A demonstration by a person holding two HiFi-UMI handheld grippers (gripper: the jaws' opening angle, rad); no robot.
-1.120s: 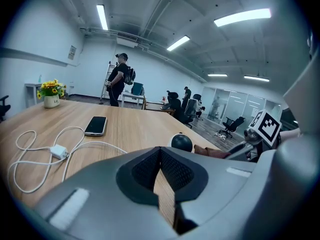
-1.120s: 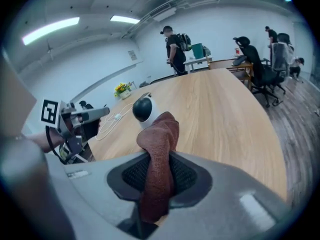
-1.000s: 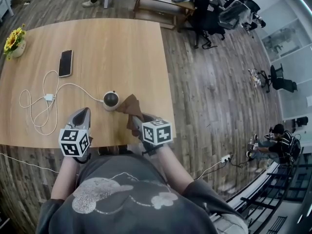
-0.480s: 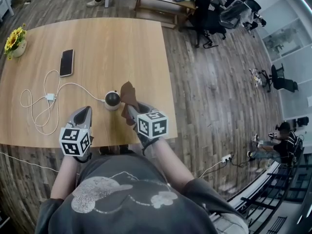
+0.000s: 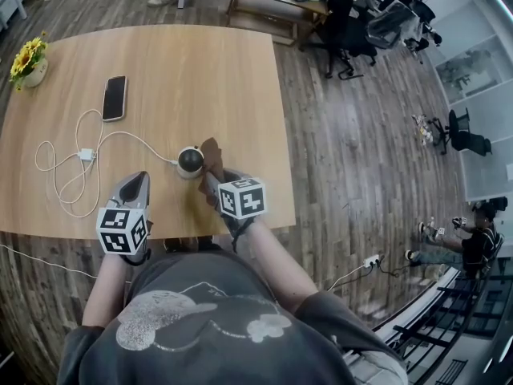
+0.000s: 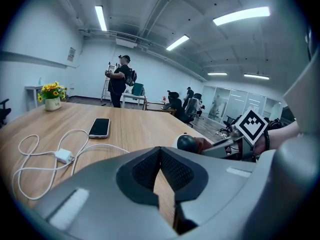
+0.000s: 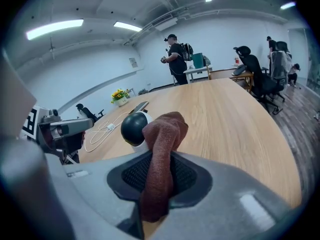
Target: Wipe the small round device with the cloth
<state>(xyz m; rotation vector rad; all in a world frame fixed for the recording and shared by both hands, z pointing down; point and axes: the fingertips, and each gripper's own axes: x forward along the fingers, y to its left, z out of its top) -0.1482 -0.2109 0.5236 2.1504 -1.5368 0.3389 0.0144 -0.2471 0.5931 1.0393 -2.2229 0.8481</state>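
Observation:
The small round device (image 5: pixel 190 161), a black ball in a white base, sits on the wooden table (image 5: pixel 192 70) near its front edge. Its white cable runs off to the left. My right gripper (image 5: pixel 213 180) is shut on a brown cloth (image 5: pixel 212 152), whose free end rests against the device's right side. In the right gripper view the cloth (image 7: pixel 162 144) stands up out of the gripper (image 7: pixel 159 176) and leans beside the device (image 7: pixel 133 128). My left gripper (image 5: pixel 135 189) hovers left of the device, shut and holding nothing. In its own view the gripper (image 6: pixel 161 171) points past the device (image 6: pixel 186 143).
A phone (image 5: pixel 115 97) lies at the back left. A white cable with a charger block (image 5: pixel 83 156) loops across the left side. A flower pot (image 5: pixel 28 62) stands at the far left corner. The table's right edge (image 5: pixel 282 135) is close to the device. Office chairs (image 5: pixel 353 30) stand beyond.
My right gripper has carried the cloth left and forward, from beside the device to against its right side. The left gripper has stayed in place.

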